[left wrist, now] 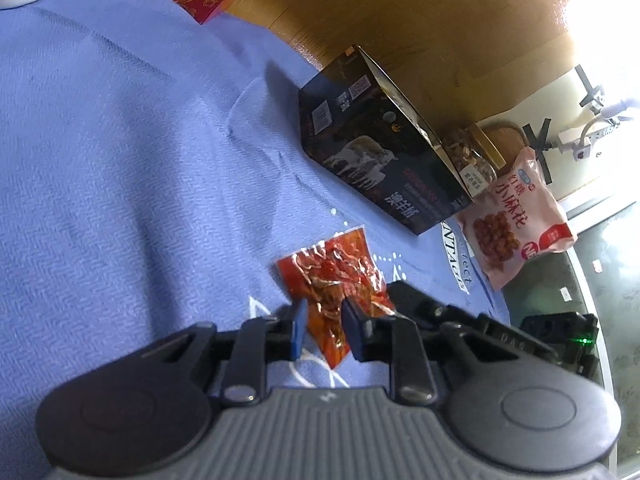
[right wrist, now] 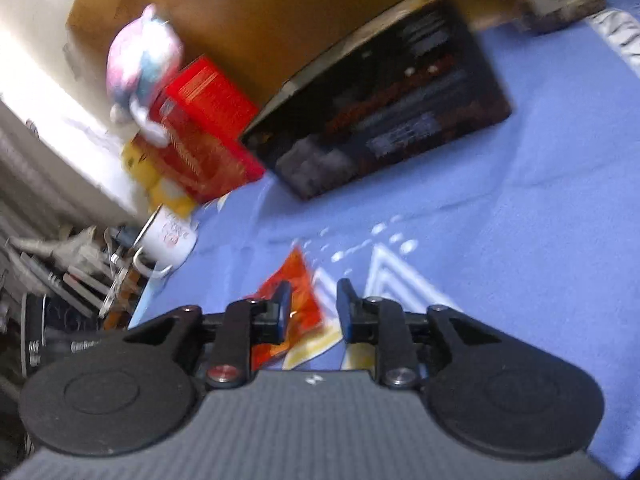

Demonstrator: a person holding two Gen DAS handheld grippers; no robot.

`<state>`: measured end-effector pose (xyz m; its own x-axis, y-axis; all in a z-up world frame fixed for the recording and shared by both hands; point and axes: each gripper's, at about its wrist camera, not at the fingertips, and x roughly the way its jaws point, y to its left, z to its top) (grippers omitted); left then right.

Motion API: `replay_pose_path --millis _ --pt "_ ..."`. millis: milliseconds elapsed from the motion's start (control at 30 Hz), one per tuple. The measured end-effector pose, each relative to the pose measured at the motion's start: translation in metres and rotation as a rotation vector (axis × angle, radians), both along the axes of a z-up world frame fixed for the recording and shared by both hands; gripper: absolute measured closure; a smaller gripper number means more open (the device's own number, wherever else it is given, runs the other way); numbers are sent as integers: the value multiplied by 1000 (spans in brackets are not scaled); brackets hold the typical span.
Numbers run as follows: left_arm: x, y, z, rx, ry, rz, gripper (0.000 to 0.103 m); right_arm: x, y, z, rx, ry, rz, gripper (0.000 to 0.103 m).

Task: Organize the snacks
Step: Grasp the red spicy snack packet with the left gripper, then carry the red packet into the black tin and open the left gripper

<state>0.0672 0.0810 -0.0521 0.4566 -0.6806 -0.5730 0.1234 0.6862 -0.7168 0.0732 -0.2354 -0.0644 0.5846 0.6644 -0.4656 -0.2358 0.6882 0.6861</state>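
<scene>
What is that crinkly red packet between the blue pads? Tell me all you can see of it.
The red packet is a small, flat, see-through plastic pouch, wrinkled and shiny, with reddish food inside that I cannot identify. It lies on the blue cloth, in front of a dark box. Its near end sits between the blue pads of the left gripper; the pads look pressed against it, though contact is hard to confirm.

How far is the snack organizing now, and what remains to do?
Little looks done: the black carton, the pink twist-snack bag and the nut jar line the far edge of the blue cloth. In hand: the left tongs straddle the red spicy snack packet, which lies on the cloth. The right tongs stand open over it. Left: moving it to the others.
</scene>
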Motion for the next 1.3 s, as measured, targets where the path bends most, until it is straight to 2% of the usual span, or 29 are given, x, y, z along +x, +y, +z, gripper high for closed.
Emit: replay_pose_path --millis 100,133,267,367,467,533,567,600,633,667,700,733,767,833,967,1033,1067,1100,1133,1167,1200,1300 --pt "-1 -2 1 12 -11 -2 82 0 18 0 0 3 38 77" --pt "-1 -2 1 14 -15 -3 82 -1 21 -1 -1 1 30 81" --pt "0 0 0 -7 -4 -4 81 -9 12 -5 60 23 -29 86" --pt "3 7 1 -67 21 0 70 -21 -8 -4 167 30 -103 92" --pt "1 5 10 -65 -6 0 55 -30 -35 2 267 19 -193 94" --pt "1 -5 15 -84 -19 -33 35 -32 -45 2 334 25 -215 94" --pt "1 -10 17 -96 -23 -43 31 -32 -47 2 368 28 -220 94" --pt "0 -16 18 -110 -24 -50 21 -33 -49 1 407 30 -220 94" --pt "1 -21 18 -127 -24 -56 19 -32 -51 0 457 31 -213 94" --pt "3 -26 19 -140 -23 -65 20 -31 -52 -1 504 34 -207 94" --pt "6 -30 21 -159 -25 -75 26 -29 -52 -1 550 42 -202 94" --pt "11 -32 24 -182 -35 -83 47 -25 -53 1 586 43 -195 94" --pt "16 -35 28 -196 -46 -97 57 -19 -49 8 600 31 -193 94" --pt "33 -41 39 -202 -69 -109 75 -8 -49 27 552 -16 -207 94" --pt "79 -60 79 -87 -175 -88 76 23 -51 61 419 -119 -271 94" --pt "106 -81 93 7 -217 -90 74 42 -47 73 303 -166 -322 92" --pt "119 -93 96 52 -223 -94 74 50 -44 80 183 -195 -350 89" --pt "130 -105 95 95 -221 -98 72 56 -37 87 33 -229 -382 77" --pt "140 -115 94 141 -221 -101 71 58 -29 92 -135 -266 -424 69" --pt "145 -125 92 193 -227 -105 71 57 -22 95 -267 -302 -454 67" --pt "147 -132 92 223 -233 -110 71 53 -21 95 -325 -325 -463 67" --pt "137 -133 93 224 -280 -130 68 24 -36 92 -293 -374 -507 67"
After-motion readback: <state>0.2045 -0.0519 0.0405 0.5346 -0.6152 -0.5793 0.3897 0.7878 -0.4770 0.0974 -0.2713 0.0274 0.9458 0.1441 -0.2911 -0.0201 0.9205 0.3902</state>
